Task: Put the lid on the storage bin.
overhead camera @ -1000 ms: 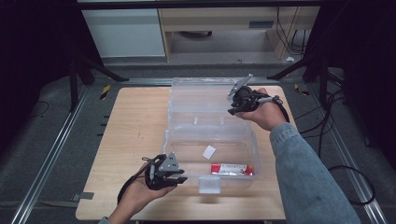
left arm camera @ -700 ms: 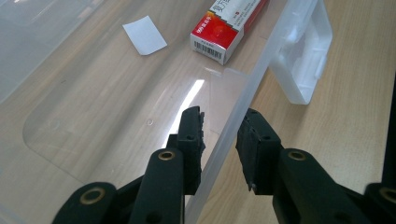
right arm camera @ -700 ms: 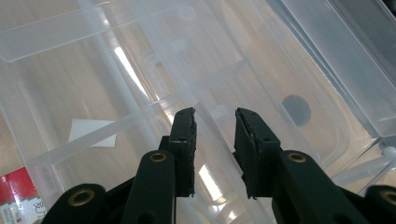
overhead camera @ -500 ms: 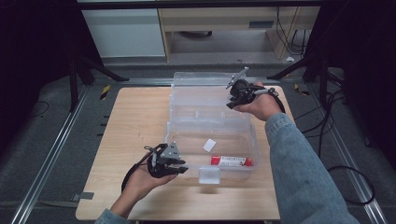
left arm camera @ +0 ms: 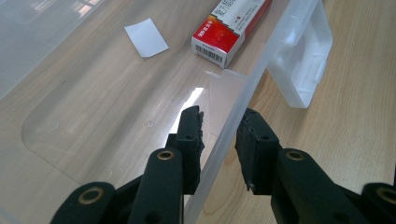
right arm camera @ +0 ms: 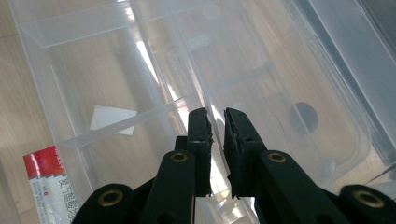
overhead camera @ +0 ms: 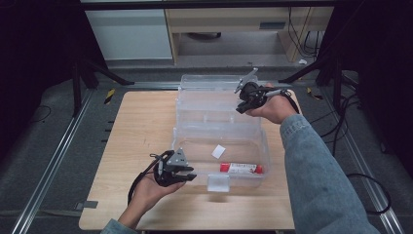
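1. High view: clear plastic box (overhead camera: pixel 221 146) open on tabletop (overhead camera: pixel 141 126); holds a red-and-white carton (overhead camera: pixel 242 168) and a white paper slip (overhead camera: pixel 218 151).
2. Left gripper (left arm camera: pixel 219 140): fingers clamped on box's near wall.
3. Right gripper (right arm camera: pixel 215 140): fingers have just been closing, now narrow, pinching the raised lid's edge.
4. Carton cut off in the right gripper view.

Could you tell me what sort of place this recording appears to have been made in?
Probably a lab or workshop set up for recording. A small wooden table stands on a dark floor between metal rails, cables trail around it, and plain cabinets line the back wall.
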Available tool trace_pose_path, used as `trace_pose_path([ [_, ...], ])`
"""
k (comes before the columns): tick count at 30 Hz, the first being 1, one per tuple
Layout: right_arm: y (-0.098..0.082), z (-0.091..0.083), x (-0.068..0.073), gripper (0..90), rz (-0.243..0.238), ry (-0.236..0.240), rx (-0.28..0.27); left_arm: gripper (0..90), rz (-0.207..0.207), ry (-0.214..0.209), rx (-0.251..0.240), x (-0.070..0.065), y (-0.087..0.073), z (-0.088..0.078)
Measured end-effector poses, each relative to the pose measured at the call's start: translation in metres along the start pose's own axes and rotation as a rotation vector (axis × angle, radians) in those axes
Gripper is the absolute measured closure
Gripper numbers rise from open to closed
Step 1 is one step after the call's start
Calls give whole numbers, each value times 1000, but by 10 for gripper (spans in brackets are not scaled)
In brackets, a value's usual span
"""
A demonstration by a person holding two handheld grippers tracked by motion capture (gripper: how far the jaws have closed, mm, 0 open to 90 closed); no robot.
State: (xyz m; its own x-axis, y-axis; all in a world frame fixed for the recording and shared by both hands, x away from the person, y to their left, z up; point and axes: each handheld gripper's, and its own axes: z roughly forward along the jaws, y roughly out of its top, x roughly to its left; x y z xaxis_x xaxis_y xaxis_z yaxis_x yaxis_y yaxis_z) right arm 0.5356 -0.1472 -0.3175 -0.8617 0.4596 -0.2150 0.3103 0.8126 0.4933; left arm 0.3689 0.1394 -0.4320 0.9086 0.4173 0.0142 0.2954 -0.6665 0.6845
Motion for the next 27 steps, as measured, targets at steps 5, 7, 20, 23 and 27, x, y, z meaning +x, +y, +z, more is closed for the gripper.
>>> trace_pose_path([
  [5,0,-7,5,821,-10,0,-8,707,1,2,1,0,0,0],
  [7,0,-10,9,824,-16,-4,-12,707,2,2,2,0,0,0],
  [20,-3,-28,25,843,-37,2,-51,705,10,4,2,-1,0,0],
  [23,-3,-29,26,845,-38,8,-52,705,9,5,1,-1,0,0],
  [27,-4,-30,28,845,-37,3,-62,705,11,5,0,-1,1,0],
])
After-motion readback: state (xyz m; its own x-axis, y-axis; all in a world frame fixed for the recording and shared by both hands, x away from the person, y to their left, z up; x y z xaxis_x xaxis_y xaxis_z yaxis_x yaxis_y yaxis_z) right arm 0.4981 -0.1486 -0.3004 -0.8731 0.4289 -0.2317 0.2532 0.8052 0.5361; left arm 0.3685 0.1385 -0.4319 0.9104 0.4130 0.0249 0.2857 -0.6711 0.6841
